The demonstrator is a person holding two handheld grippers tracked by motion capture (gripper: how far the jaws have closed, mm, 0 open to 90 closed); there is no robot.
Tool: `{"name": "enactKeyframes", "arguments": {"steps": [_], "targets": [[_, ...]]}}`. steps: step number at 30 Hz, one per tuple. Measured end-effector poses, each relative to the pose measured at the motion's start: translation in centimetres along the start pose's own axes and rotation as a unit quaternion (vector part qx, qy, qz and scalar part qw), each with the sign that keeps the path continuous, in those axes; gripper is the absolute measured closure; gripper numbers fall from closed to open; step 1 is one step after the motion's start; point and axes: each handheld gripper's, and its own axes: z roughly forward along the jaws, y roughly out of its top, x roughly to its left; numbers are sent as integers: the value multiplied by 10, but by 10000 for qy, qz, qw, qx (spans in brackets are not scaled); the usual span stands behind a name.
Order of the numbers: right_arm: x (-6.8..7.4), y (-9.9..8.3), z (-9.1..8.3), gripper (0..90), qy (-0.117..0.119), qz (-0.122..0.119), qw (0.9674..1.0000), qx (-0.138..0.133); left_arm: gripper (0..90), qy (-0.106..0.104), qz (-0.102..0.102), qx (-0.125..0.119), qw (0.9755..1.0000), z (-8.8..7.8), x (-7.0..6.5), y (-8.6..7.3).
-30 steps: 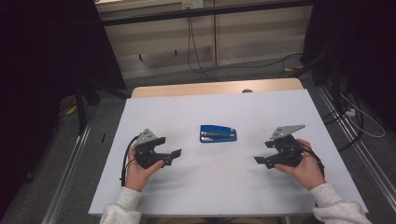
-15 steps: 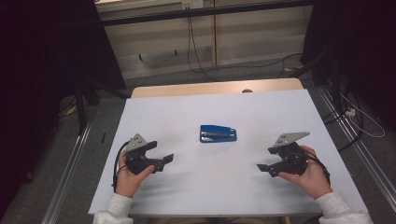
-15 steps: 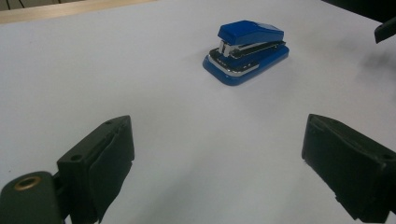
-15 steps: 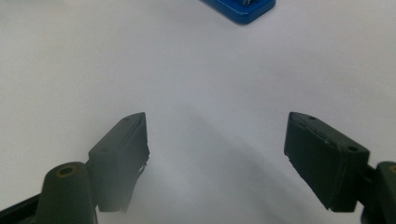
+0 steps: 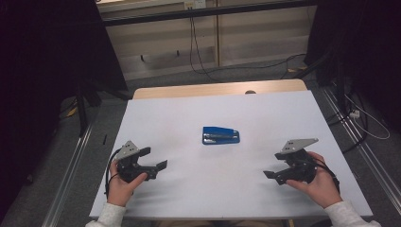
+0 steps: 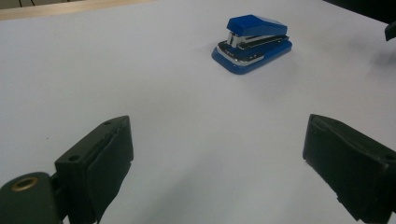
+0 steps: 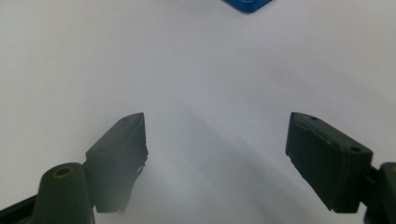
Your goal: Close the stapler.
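A blue stapler (image 5: pixel 221 135) lies flat near the middle of the white table (image 5: pixel 179 118), with nothing touching it. My left gripper (image 5: pixel 156 157) is held low at the near left, open, its jaws pointing right toward the stapler and well short of it. At the near right my right gripper (image 5: pixel 274 165) is also open and points left. In the left gripper view the stapler (image 6: pixel 252 43) sits far ahead beyond the wide-apart gripper (image 6: pixel 217 140). The right gripper view shows only a corner of the stapler (image 7: pixel 246 4) at the top edge, above the spread gripper (image 7: pixel 215 130).
A wooden strip (image 5: pixel 217 89) runs along the table's far edge. Cables (image 5: pixel 198 52) trail over the floor behind it, and metal rails (image 5: pixel 71 165) flank both sides. A tip of the other gripper (image 6: pixel 391 30) shows at the far right of the left gripper view.
Both hands have drawn back toward the near edge of the table, away from the stapler. The left one has also shifted left. The stapler has not moved.
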Motion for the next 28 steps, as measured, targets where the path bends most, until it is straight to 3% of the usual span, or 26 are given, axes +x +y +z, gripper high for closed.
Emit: {"name": "enactKeyframes", "arguments": {"steps": [9, 13, 28], "targets": [[1, -4, -8, 200, -61, 5, 9999, -79, 86, 30, 8, -1, 10000, -8, 0, -7], [0, -7, -10, 200, -59, 19, 9999, -90, 86, 104, 103, 53, 9999, -12, -1, -10], [-2, -10, -11, 194, -23, 43, 10000, -36, 82, 102, 43, -17, 9999, -20, 1, -20]]}}
